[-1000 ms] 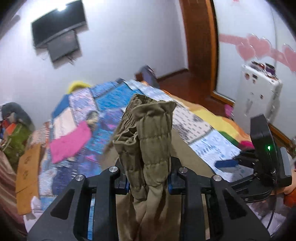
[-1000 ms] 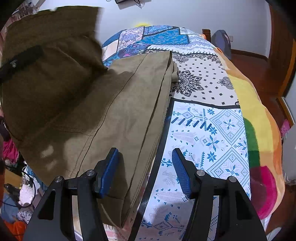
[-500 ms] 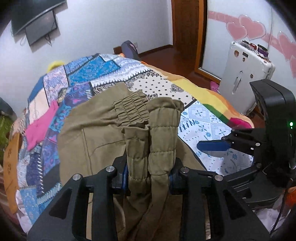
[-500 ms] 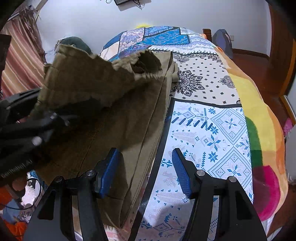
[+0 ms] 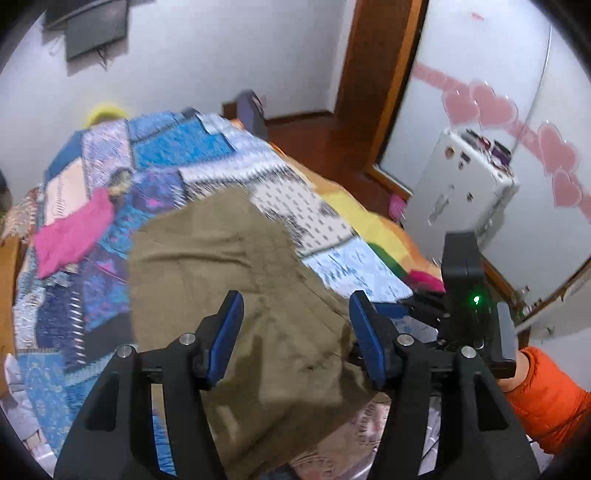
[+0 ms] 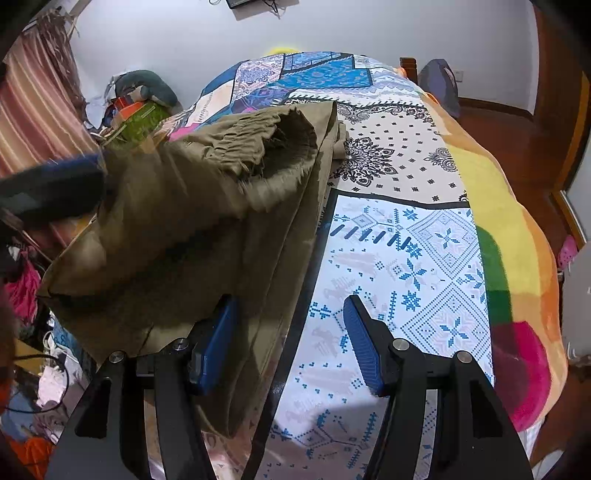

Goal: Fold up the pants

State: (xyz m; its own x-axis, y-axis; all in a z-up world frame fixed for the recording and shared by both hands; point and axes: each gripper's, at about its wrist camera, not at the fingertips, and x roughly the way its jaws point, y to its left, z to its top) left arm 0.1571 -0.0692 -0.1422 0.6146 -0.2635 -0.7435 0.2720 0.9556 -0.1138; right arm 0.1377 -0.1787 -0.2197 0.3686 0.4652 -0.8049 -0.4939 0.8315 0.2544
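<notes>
The olive-brown pants [image 5: 236, 280] lie folded over on the patterned bedspread [image 5: 166, 147]. In the right wrist view the pants [image 6: 207, 229] show their elastic waistband [image 6: 266, 144] lying loose on top of the legs. My left gripper [image 5: 295, 332] is open and empty, just above the near part of the pants. My right gripper [image 6: 291, 343] is open and empty, over the right edge of the pants near the bed's front. The right gripper's body shows in the left wrist view [image 5: 465, 295].
A pink cloth [image 5: 70, 236] lies on the bed's left side. A white suitcase [image 5: 458, 192] stands on the wooden floor at right. Clutter and a striped curtain [image 6: 33, 110] sit left of the bed. A wall screen [image 5: 96, 29] hangs behind.
My left gripper has opened and let go of the waistband, which has dropped onto the legs. The left gripper has pulled back. The right gripper has stayed open and still.
</notes>
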